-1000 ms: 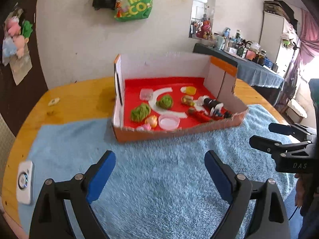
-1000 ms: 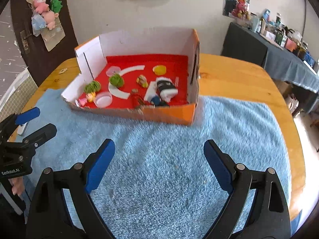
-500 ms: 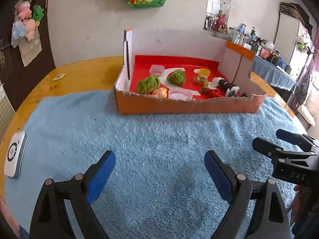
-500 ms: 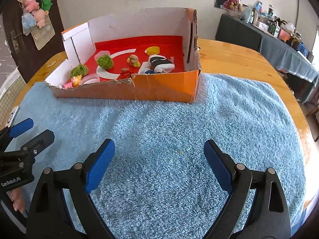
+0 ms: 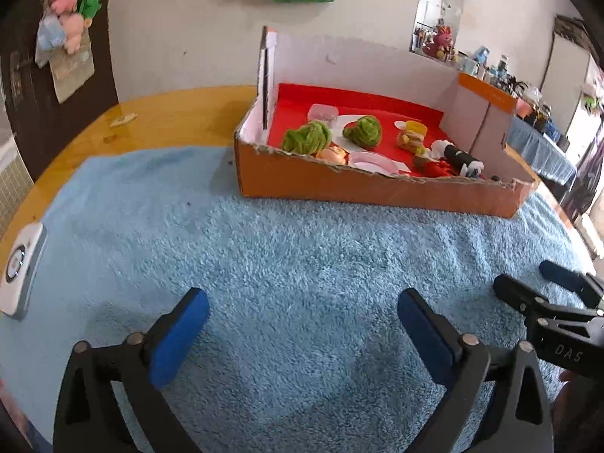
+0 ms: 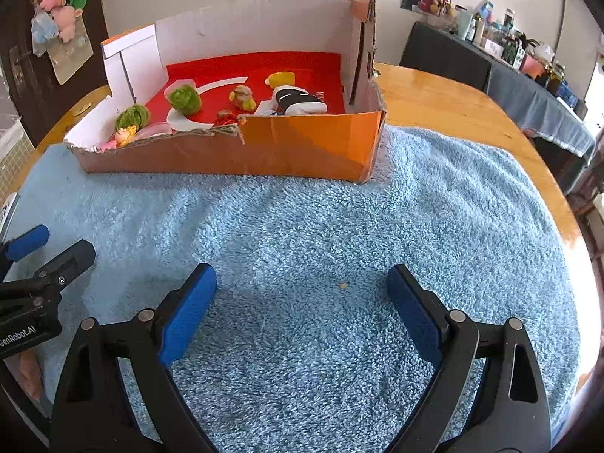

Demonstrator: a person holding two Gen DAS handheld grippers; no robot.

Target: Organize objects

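An orange cardboard box (image 5: pixel 377 188) (image 6: pixel 302 147) with a red floor stands at the far side of a blue towel (image 5: pixel 302 245). Inside lie two green yarn balls (image 5: pixel 305 137) (image 5: pixel 362 130), a small doll (image 5: pixel 334 153), a pink dish (image 5: pixel 372 160), a yellow cup (image 5: pixel 415 127) and a black-and-white item (image 6: pixel 298 102). My left gripper (image 5: pixel 302 302) hovers low over the towel, well short of the box; its jaws are opening with nothing between them. My right gripper (image 6: pixel 300 277) is beside it, open and empty.
A white device (image 5: pixel 19 268) lies at the towel's left edge on the round wooden table (image 6: pixel 453 102). Each gripper shows in the other's view: the right gripper (image 5: pixel 528 277), the left gripper (image 6: pixel 60 243). A dark-covered side table (image 6: pixel 528 87) stands far right.
Both grippers have sunk toward the towel, so the box is now seen more from the side. The left jaws have spread a little wider. Nothing was picked up.
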